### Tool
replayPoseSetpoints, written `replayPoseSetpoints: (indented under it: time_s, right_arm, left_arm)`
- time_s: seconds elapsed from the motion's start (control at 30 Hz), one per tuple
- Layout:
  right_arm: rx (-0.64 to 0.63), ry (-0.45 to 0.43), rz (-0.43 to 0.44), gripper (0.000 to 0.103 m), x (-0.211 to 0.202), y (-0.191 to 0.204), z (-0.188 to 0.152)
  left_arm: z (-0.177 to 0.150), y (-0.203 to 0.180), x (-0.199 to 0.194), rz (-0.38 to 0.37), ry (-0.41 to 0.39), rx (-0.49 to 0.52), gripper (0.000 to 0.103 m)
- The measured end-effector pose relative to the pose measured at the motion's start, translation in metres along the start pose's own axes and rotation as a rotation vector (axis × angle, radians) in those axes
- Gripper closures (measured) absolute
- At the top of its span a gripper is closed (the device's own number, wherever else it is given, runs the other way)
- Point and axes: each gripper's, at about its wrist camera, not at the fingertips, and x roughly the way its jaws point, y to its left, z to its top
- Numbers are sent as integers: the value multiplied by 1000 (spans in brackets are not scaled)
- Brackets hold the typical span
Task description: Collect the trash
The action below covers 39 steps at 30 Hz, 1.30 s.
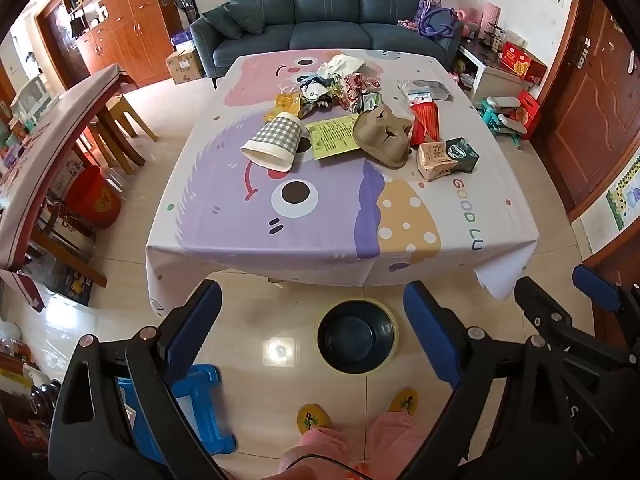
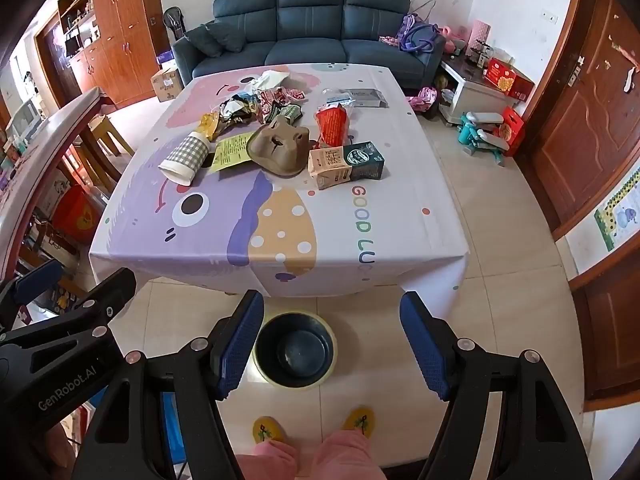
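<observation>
Left tongs [image 1: 312,336], right tongs [image 2: 332,344]: both agape, empty, above floor bin [image 2: 294,350]. Surface [image 2: 360,232]: cup [image 2: 186,156], carton [image 2: 346,165], tray [image 2: 280,146], wrappers [image 2: 260,102].

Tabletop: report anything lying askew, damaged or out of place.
The checked paper cup lies tipped on its side. The brown pulp cup carrier sits overturned and torn. The milk carton is crushed. Crumpled wrappers are heaped behind them.
</observation>
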Motion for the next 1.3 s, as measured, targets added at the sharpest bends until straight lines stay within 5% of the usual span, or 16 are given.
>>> replayPoseSetpoints:
  time_s: [1.3]
  right_arm:
    - [7,-10,7,31,-8,4,-6]
  left_arm:
    - [-2,9,-14,-23,-18,-2,13]
